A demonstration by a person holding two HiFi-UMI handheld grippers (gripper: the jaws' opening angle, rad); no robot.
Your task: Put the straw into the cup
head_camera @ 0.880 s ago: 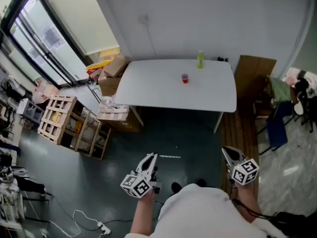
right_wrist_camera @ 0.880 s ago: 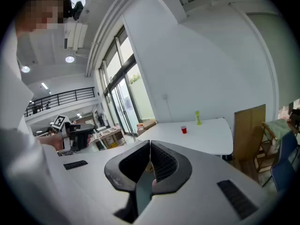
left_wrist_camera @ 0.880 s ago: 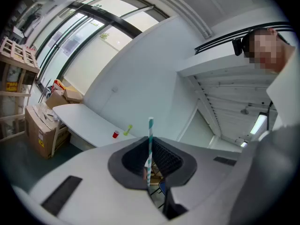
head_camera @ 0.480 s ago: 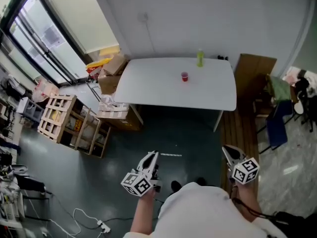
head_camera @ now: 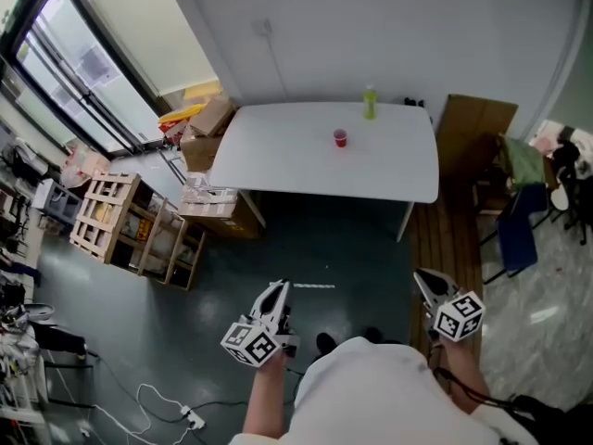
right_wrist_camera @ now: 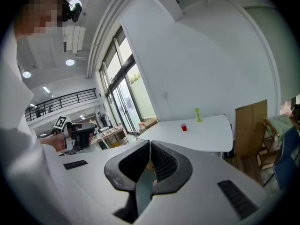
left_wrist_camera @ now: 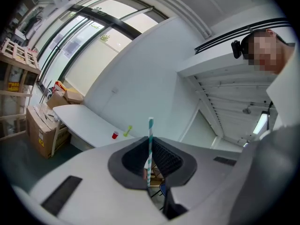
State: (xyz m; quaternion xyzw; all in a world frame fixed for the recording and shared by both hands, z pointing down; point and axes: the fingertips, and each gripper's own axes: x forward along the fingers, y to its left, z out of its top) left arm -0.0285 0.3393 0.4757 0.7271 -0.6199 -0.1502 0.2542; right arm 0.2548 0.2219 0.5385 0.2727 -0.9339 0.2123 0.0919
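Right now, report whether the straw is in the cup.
Out: the straw stands clamped in the left gripper, far from the cup on the table.

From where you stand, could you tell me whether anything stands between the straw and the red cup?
Nothing visible does. The left gripper holds the straw over open floor, and the table is bare up to the cup; the green bottle stands beyond it.

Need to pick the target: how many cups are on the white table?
1: a red cup on the far half of the table, near a green bottle. None seems hidden.
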